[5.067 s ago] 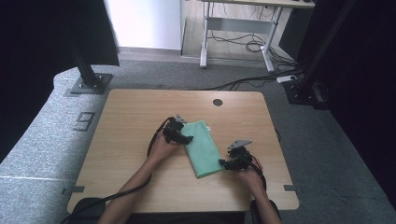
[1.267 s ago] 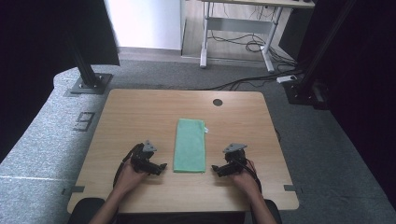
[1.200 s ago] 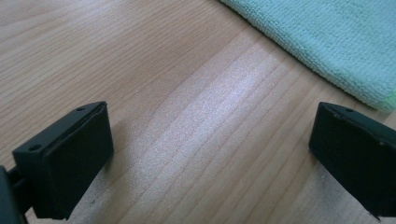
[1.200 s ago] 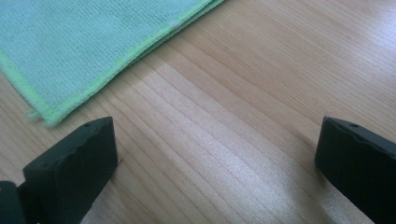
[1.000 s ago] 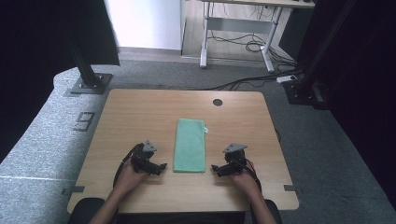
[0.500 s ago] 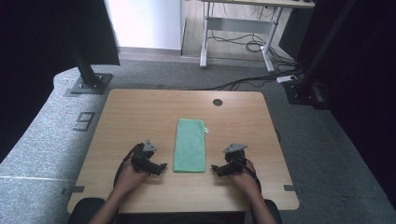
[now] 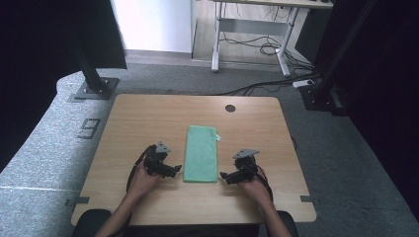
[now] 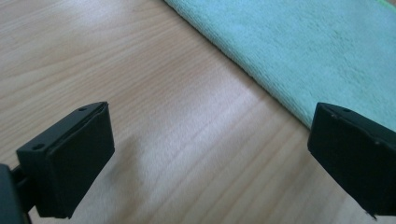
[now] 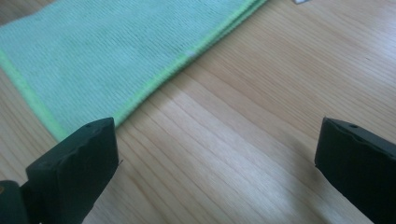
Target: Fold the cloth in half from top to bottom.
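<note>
A green cloth (image 7: pixel 201 153), folded into a long narrow strip, lies flat in the middle of the wooden table (image 7: pixel 148 118). My left gripper (image 7: pixel 174 170) rests on the table just left of the cloth's near end, open, with bare wood between its jaws. In the left gripper view the cloth (image 8: pixel 299 51) fills the upper right. My right gripper (image 7: pixel 225 176) sits just right of the cloth's near end, also open and holding nothing. In the right gripper view the cloth (image 9: pixel 107 56), with its bright green hem, lies at the upper left.
A round cable hole (image 7: pixel 230 107) is set near the table's far edge. Black stand posts (image 7: pixel 91 79) rise at the far left, and another (image 7: pixel 326 84) at the far right. A second desk with cables (image 7: pixel 257 44) stands behind on the floor.
About five seconds ago both grippers were at the cloth, which lay slanted. Now it lies straight and both grippers rest beside its near end. Nothing moved in the last second.
</note>
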